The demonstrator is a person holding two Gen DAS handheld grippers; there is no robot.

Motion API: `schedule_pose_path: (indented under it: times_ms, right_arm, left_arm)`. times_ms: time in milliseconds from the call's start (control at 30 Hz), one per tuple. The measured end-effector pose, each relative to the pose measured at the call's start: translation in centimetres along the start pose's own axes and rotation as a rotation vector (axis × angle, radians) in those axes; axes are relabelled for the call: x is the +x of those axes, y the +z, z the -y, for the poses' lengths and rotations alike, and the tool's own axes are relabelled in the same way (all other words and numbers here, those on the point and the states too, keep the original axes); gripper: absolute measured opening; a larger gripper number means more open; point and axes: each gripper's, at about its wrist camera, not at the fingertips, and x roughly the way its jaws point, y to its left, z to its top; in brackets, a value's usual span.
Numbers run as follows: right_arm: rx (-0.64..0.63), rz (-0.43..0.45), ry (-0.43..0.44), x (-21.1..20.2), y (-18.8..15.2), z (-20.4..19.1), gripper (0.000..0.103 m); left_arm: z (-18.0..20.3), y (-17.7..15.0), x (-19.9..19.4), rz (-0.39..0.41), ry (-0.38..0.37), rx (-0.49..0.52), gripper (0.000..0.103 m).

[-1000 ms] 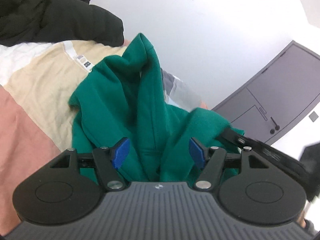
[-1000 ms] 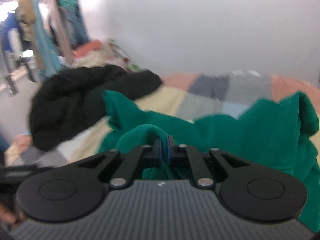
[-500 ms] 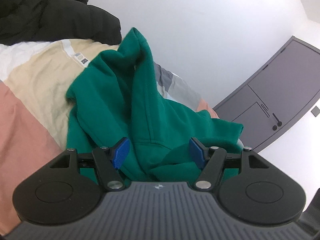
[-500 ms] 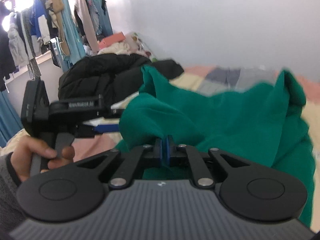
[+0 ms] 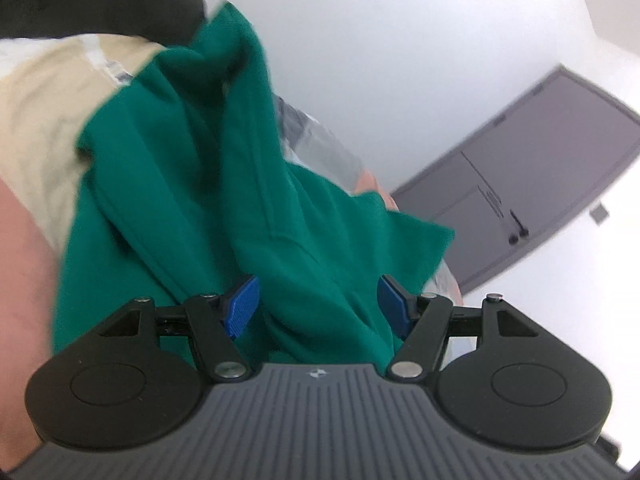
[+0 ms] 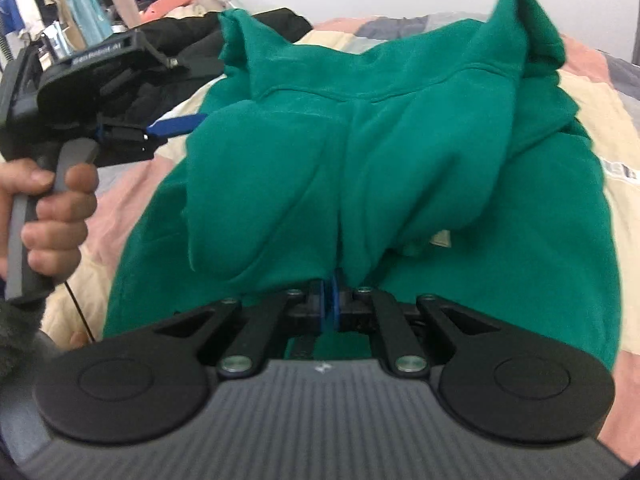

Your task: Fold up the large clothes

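My right gripper [image 6: 329,300] is clamped on a fold of the green hoodie [image 6: 360,152], which lies bunched on the patchwork bed [image 6: 592,120]. My left gripper [image 5: 316,304] is wide open w/ fabric between the pads, not pinched. Black jacket [image 5: 100,4] sits at 11 o'clock; grey door [image 5: 540,184] at 2 o'clock.

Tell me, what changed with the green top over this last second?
The right gripper, shut on the green hoodie, has carried its pinched fold down towards the bedspread. The left gripper stayed open and empty over the cloth, and the black jacket lay unmoved.
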Motion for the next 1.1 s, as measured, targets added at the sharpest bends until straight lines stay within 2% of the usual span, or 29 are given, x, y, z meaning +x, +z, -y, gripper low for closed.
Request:
schedule_pose_path:
  times_ms: [167, 267, 333, 400, 467, 600, 800, 967, 1100]
  right_arm:
    - [-0.032, 0.024, -0.006, -1.1, 0.0, -0.3, 0.007]
    - [0.0, 0.04, 0.007, -1.4, 0.0, 0.3, 0.009]
    - [0.037, 0.043, 0.017, -1.8, 0.1, 0.9, 0.016]
    - [0.077, 0.056, 0.012, -2.2, 0.3, 1.7, 0.038]
    - [0.118, 0.087, 0.011, -3.2, 0.3, 2.5, 0.045]
    - [0.165, 0.145, 0.001, -4.5, 1.2, 3.6, 0.045]
    - [0.142, 0.25, -0.042, -4.4, 4.5, 4.1, 0.045]
    - [0.101, 0.216, -0.033, -0.6, 6.8, 3.9, 0.044]
    - [0.072, 0.144, -0.062, 3.2, 6.6, 4.2, 0.042]
  left_arm:
    - [1.8, -1.4, 2.1, -0.062, -0.02, 0.091, 0.07]
    - [2.4, -2.0, 2.8, -0.079, 0.004, 0.153, 0.07]
    - [2.3, -2.1, 3.1, -0.091, 0.024, 0.16, 0.069]
    - [2.2, -2.2, 3.3, -0.099, 0.035, 0.16, 0.069]
    - [2.2, -2.3, 3.5, -0.112, 0.056, 0.173, 0.07]
    - [2.9, -2.9, 4.0, -0.123, 0.086, 0.228, 0.07]
    - [3.8, -3.7, 4.5, -0.154, 0.147, 0.313, 0.07]
    - [3.4, -4.0, 5.2, -0.182, 0.175, 0.317, 0.07]
    - [3.1, -3.8, 5.4, -0.185, 0.173, 0.305, 0.071]
